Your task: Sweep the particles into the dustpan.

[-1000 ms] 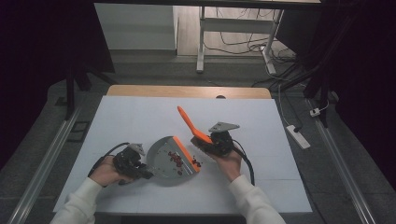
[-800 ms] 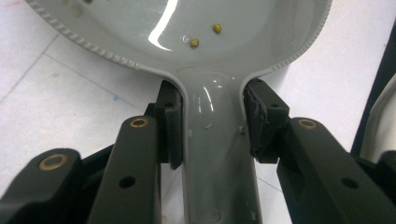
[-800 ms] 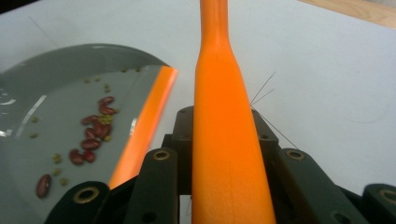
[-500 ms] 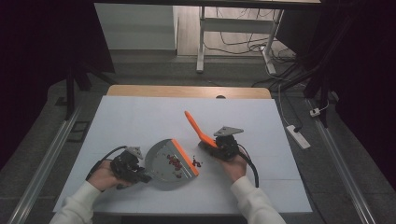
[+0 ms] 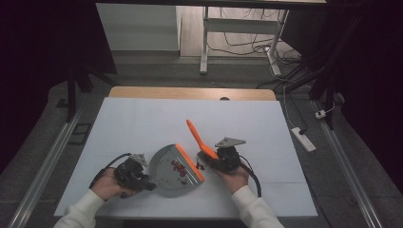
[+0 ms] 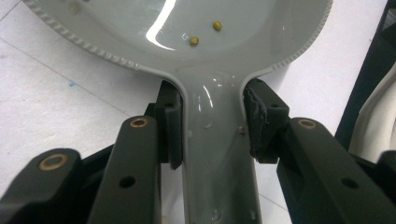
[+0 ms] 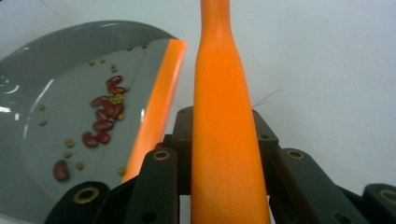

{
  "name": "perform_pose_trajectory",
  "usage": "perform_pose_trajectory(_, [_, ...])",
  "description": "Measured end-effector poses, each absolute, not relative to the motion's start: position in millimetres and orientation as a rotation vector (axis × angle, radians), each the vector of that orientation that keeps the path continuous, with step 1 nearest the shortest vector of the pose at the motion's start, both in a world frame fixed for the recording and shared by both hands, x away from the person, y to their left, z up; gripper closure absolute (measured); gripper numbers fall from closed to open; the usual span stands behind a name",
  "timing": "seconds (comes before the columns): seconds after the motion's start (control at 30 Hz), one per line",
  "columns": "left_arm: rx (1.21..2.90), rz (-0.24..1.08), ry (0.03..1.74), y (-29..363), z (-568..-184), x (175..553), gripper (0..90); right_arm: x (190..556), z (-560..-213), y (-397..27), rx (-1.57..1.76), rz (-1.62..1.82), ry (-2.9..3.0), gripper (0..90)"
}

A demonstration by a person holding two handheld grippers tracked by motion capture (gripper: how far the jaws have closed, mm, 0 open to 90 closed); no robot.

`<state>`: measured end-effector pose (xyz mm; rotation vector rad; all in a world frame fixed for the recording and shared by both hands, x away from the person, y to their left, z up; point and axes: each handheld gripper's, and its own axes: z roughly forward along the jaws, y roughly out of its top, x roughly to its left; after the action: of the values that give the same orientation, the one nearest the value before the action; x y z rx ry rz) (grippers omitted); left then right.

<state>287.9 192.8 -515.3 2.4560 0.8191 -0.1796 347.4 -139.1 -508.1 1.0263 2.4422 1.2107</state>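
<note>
- Most beans (image 5: 179, 167) already lie in the grey dustpan (image 5: 166, 164) near the table's (image 5: 142, 118) front edge; few remain by its orange lip
- left gripper (image 5: 142, 178) clamps its handle; right gripper (image 5: 214, 159) clamps the orange brush (image 5: 196, 137)

no readable text, label, brand, number or sign anywhere.

Dustpan (image 5: 167, 166) flat on table (image 5: 142, 118), beans (image 5: 178, 167) inside; brush (image 5: 198, 138) just right of it, left gripper (image 5: 142, 181) on its handle.
</note>
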Motion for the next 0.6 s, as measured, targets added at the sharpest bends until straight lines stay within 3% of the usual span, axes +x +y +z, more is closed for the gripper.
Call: perform_pose_trajectory(0.6, [2.450,-0.183,0.823,191,-516,287,61.8,319,-505,-99,0.918,1.347,2.504,70.8])
